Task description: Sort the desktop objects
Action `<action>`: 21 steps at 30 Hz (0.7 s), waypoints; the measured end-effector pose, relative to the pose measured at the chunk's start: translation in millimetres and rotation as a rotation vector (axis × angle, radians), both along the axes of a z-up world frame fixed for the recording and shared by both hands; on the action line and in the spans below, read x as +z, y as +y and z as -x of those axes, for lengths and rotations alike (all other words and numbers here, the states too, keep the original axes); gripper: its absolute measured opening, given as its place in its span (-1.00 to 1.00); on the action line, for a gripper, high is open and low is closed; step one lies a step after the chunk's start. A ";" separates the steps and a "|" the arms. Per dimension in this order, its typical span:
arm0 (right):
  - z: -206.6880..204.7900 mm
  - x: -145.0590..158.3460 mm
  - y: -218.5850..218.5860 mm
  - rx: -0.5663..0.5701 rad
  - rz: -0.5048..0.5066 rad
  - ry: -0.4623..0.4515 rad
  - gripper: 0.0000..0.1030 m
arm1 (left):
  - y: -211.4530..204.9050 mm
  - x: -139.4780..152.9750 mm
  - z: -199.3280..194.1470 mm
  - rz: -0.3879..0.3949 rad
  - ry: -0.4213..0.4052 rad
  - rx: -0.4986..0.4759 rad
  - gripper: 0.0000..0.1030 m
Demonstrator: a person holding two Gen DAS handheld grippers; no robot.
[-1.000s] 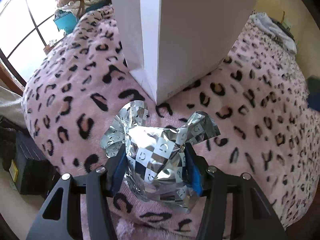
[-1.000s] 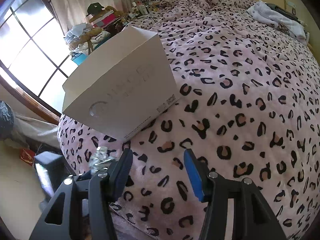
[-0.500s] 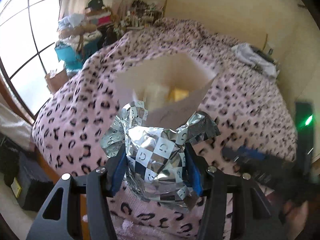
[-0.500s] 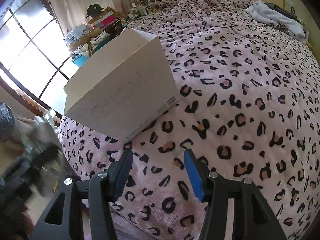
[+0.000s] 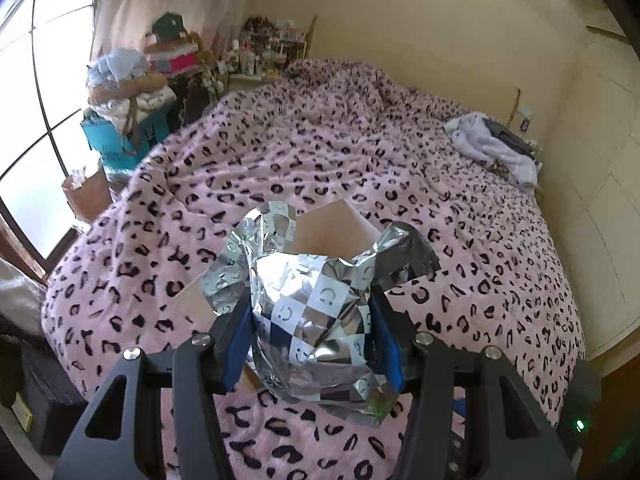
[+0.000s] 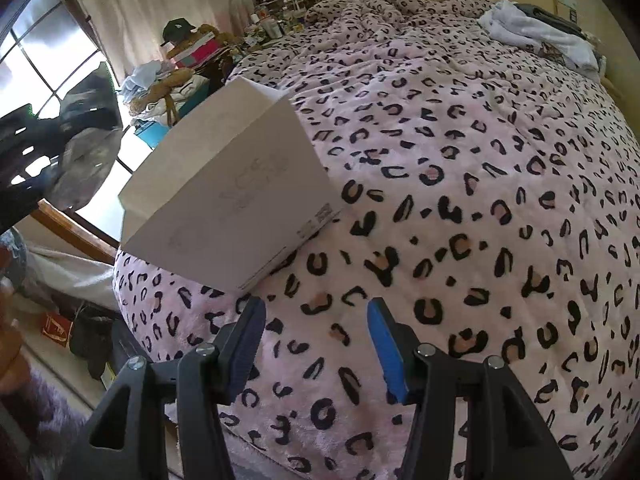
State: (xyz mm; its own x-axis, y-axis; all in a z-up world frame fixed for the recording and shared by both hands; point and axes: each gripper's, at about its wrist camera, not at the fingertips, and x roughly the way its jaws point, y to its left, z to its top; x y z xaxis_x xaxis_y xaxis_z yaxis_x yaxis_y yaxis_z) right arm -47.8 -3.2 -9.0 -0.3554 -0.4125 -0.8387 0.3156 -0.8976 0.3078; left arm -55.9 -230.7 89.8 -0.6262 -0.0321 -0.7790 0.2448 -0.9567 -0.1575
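My left gripper (image 5: 310, 320) is shut on a crumpled silver checkered foil bag (image 5: 312, 312) and holds it high above the open white box (image 5: 332, 228), whose opening shows just behind the bag. In the right wrist view the white box (image 6: 232, 200) stands on the pink leopard-print bedspread (image 6: 480, 200) near its left edge. The left gripper with the bag (image 6: 80, 168) shows blurred at the far left, above the box. My right gripper (image 6: 316, 340) is open and empty, low over the bedspread just in front of the box.
A pile of white clothes (image 5: 492, 148) lies at the bed's far right. Stacked bags, boxes and a cap (image 5: 136, 92) crowd the window side. A cluttered shelf (image 5: 272, 48) stands behind the bed. Dark cases (image 6: 100, 340) sit on the floor at the left.
My left gripper has risen with the foil bag from beside the box's lower corner to high above its opening. The right gripper has barely moved.
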 end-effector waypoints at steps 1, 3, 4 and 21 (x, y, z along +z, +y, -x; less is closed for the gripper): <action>1.3 -2.5 1.3 -0.004 -0.003 -0.006 0.05 | -1.8 -9.1 7.9 -0.009 -0.019 0.001 0.07; 4.5 -8.1 3.4 -0.011 -0.008 -0.020 0.05 | -3.8 -26.0 19.7 -0.018 -0.052 0.005 0.07; 5.8 -10.4 4.2 -0.013 -0.010 -0.025 0.05 | -4.8 -34.6 24.6 -0.021 -0.069 0.009 0.07; 15.4 -35.4 -2.7 0.004 -0.027 -0.083 0.05 | -14.8 -92.2 53.5 0.039 -0.164 0.044 0.15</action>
State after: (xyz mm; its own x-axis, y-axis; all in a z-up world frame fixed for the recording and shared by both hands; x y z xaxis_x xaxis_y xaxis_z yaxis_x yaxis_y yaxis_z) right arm -63.2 -6.0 -44.4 -0.2822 -0.3903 -0.8764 0.2935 -0.9048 0.3085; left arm -109.4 -245.5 -2.5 -0.4881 -0.0889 -0.8682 0.3057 -0.9492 -0.0747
